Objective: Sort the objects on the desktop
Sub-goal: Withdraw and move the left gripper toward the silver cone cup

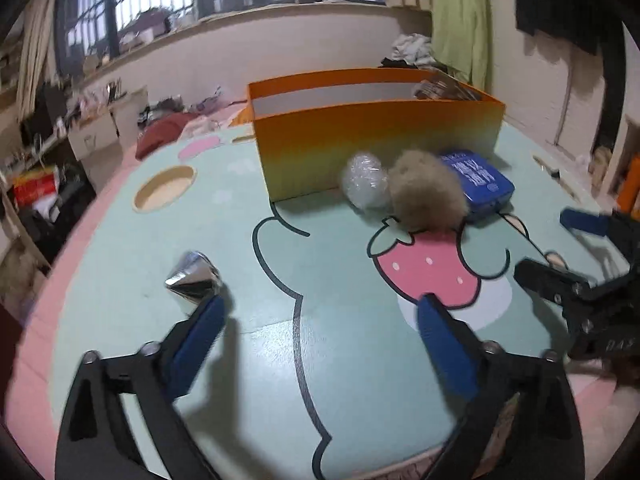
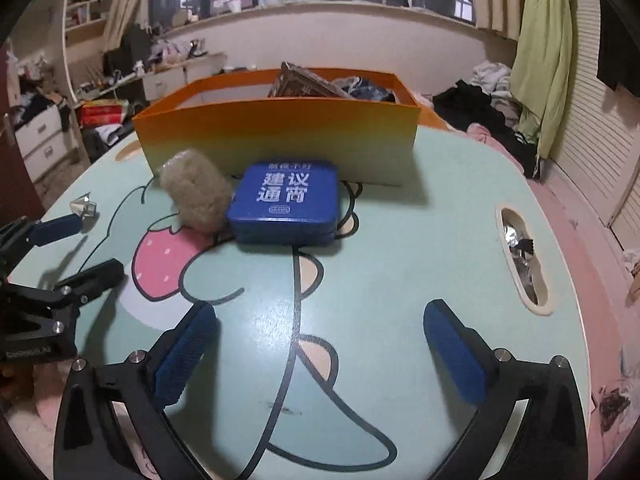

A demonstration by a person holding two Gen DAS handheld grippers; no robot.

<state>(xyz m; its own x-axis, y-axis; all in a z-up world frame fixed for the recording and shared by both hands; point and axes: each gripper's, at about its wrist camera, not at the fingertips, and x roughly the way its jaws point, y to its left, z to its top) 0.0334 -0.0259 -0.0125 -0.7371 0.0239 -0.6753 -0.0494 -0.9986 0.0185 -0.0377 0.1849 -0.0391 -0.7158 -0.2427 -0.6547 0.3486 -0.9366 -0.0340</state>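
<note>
An orange box [image 1: 376, 136] [image 2: 276, 136] stands at the back of the mint table and holds some items. In front of it lie a clear plastic ball [image 1: 365, 179], a fluffy grey-brown pompom [image 1: 427, 194] [image 2: 198, 190] and a blue tin [image 1: 480, 182] [image 2: 286, 200]. A silver cone [image 1: 194, 278] [image 2: 83, 207] sits just beyond my left gripper's left fingertip. My left gripper [image 1: 322, 312] is open and empty above the table. My right gripper [image 2: 320, 320] is open and empty, in front of the blue tin. Each gripper shows at the edge of the other's view.
The table [image 1: 340, 360] has a round hole [image 1: 164, 188] at the left and an oval slot [image 2: 522, 256] at the right holding foil scraps. Beyond the table are cluttered drawers, clothes and a green curtain [image 2: 544, 52].
</note>
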